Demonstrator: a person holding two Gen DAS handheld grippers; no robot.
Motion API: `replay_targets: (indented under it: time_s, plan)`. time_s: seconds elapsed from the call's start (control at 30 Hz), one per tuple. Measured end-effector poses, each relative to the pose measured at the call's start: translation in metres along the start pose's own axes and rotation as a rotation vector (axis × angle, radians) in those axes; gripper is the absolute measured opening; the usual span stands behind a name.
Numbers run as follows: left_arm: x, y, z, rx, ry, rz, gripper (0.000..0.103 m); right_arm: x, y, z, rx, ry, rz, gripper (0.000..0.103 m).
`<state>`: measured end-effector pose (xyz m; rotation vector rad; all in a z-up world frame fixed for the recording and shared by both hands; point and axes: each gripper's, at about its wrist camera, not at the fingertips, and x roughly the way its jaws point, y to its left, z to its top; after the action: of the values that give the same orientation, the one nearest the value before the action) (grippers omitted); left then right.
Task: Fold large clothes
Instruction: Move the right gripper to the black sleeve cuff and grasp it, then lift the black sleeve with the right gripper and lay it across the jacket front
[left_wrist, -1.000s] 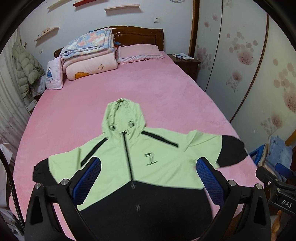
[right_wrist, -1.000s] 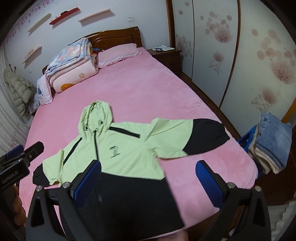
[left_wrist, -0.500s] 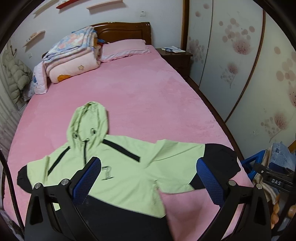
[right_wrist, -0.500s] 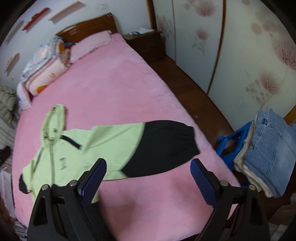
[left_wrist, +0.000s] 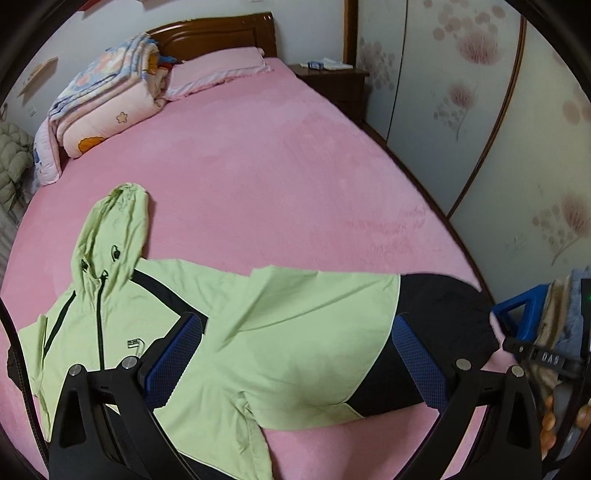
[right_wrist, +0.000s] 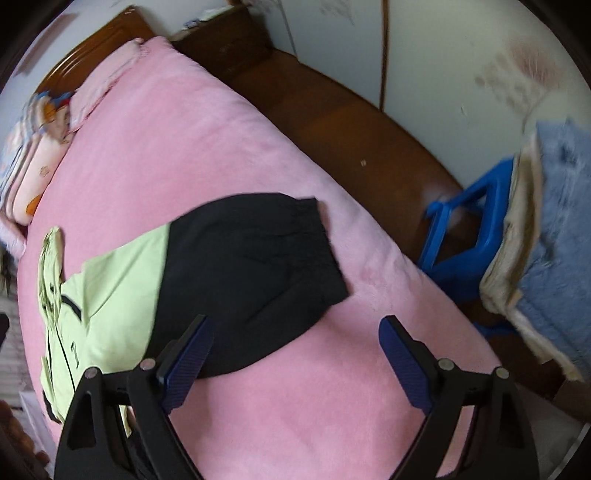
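Both your hand-held grippers, left and right, gape empty; pinch the jacket sleeve at its cuff.

Soft indoor light, motion-blurred fisheye edges

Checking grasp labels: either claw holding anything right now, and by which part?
Nothing held. Left claw and right claw are both open above the hooded jacket on the bed; neither touches the sleeve.

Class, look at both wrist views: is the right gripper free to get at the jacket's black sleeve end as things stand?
Probably yes. The right gripper is open and empty, and the black sleeve end lies flat on the pink bed just ahead, with nothing on it or between them.
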<state>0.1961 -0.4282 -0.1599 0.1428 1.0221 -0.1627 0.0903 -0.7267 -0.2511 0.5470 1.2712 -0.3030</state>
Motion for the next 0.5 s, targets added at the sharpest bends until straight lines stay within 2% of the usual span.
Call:
replay_targets:
  time_s: [0.27,0.33,0.43,0.5]
  plan:
    - [0.024,-0.003,-0.019,0.020,0.061,0.008,0.102,0.058,-0.028,0.009,0.132,0.085,0.044,0.091]
    - [0.026,-0.001,-0.022,0.021,0.074,0.010,0.102,0.072,-0.030,0.008,0.157,0.109,0.052,0.084]
    - [0.029,0.003,-0.024,0.011,0.084,0.011,0.102,0.082,-0.027,0.007,0.161,0.099,0.041,0.080]
    - [0.029,0.007,-0.025,0.004,0.086,0.011,0.102,0.080,-0.021,0.007,0.136,0.077,0.033,0.066]
